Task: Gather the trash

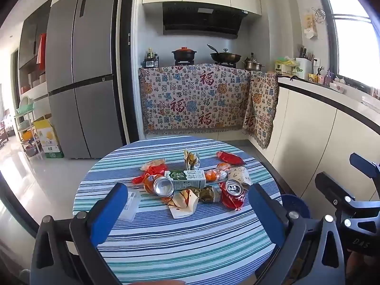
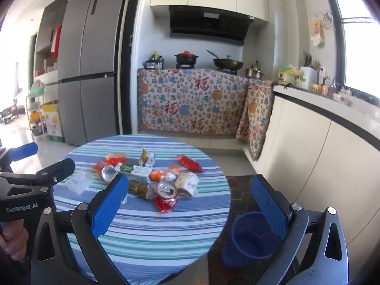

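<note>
Your left hand-held gripper (image 1: 187, 210) sits in the lower centre of the left wrist view, its two blue pads spread wide with nothing between them but the striped cloth of the round desk (image 1: 180, 244) beyond. Your right hand-held gripper (image 2: 190, 204) fills the bottom of the right wrist view and is equally wide apart, also holding nothing.

The trash lies in a loose cluster at the middle of the desk, just above the pads in both views. At centre lies a green and white milk carton (image 1: 187, 178) on its side. Touching its left end is a silver can (image 1: 163, 186) lying with its base toward you, resting on orange and red wrappers (image 1: 152, 171). Below the carton lie a white folded paper wrapper (image 1: 182, 203) and a dark foil packet (image 1: 209, 193). To the right, a crushed red can (image 1: 234, 191) shows its pull-tab top. Above it are an orange fruit (image 1: 211, 175) and a pale printed paper bag (image 1: 239, 174). A red wrapper (image 1: 229, 158) lies apart at the upper right of the cluster, and a small crumpled wrapper (image 1: 191, 159) stands at the top centre. A clear plastic sleeve (image 1: 130, 205) lies at the left, partly behind the left pad.

A blue bin (image 2: 249, 239) stands on the floor at the lower right of the right wrist view, beside the desk, partly behind the right pad.
</note>
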`<state>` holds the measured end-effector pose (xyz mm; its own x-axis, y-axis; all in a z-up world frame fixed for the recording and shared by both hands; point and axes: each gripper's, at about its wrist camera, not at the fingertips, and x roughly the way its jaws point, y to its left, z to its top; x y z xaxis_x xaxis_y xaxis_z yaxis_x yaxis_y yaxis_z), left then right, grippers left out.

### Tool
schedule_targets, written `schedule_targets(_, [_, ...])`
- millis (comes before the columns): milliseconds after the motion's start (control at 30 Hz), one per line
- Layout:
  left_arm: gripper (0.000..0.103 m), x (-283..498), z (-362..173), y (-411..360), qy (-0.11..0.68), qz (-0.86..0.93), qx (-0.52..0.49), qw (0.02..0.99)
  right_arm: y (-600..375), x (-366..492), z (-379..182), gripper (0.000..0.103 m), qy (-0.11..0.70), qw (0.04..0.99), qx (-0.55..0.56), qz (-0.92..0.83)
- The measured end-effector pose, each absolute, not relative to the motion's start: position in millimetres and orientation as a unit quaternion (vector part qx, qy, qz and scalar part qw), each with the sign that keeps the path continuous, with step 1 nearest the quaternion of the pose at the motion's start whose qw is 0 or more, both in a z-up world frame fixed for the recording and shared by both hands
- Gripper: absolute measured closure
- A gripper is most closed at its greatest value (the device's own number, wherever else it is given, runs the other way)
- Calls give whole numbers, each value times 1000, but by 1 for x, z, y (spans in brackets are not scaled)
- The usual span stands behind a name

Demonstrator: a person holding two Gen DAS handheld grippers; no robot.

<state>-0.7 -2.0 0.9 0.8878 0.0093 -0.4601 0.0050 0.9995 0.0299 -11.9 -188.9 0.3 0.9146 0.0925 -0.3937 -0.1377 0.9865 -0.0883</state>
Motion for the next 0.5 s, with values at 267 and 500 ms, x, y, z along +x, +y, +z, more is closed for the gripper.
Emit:
schedule_targets(267, [0, 1, -6, 4, 245, -3, -8, 969, -186, -8, 0, 0, 195, 978, -52, 55])
schedule_targets(500, [0, -1, -2, 4, 247, -4, -5, 969, -191, -19, 5, 0, 186, 980, -48, 54])
